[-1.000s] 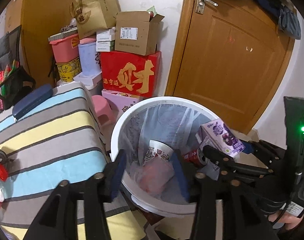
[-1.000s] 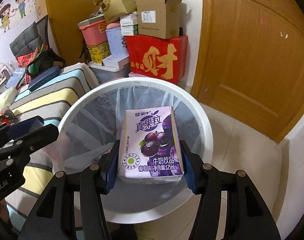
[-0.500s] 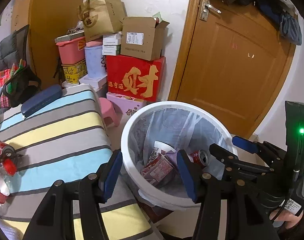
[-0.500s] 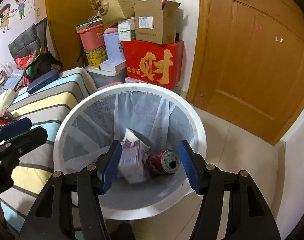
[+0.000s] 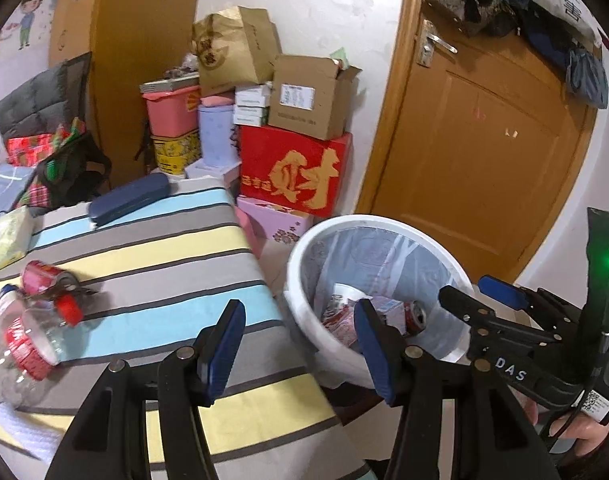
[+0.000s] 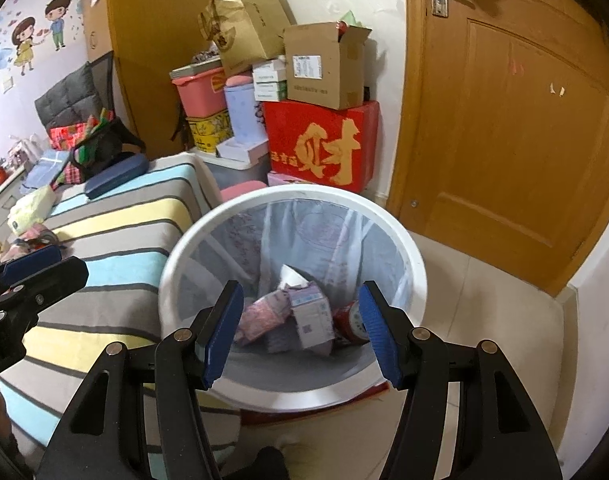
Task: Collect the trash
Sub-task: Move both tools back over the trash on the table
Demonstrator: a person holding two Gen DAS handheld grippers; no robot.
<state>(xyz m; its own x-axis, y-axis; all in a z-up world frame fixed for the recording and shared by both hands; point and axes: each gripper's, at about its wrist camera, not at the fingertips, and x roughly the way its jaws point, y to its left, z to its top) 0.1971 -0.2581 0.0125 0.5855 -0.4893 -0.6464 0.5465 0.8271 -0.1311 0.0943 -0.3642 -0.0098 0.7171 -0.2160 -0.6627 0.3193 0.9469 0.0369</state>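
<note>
A white trash bin [image 6: 418,264] with a clear liner stands on the floor beside the striped bed; it also shows in the left wrist view [image 5: 300,320]. Inside lie a purple milk carton [image 6: 310,314], a red can [image 6: 350,320] and a pink wrapper [image 6: 260,316]. My right gripper [image 6: 300,340] is open and empty above the bin's near rim. My left gripper [image 5: 298,350] is open and empty over the bed edge, left of the bin. On the bed lie a red can [image 5: 44,278] and a clear plastic bottle [image 5: 24,340] with a red cap.
The striped bedspread [image 5: 152,248] holds a dark blue case [image 5: 128,198] and a tissue pack [image 5: 4,240]. Stacked boxes [image 5: 292,168] stand against the wall behind the bin. A wooden door [image 5: 476,152] is on the right, tiled floor [image 6: 488,312] below it.
My right gripper opened and the purple milk carton dropped into the bin. Both grippers drew back from the bin; the left one swung left over the bed.
</note>
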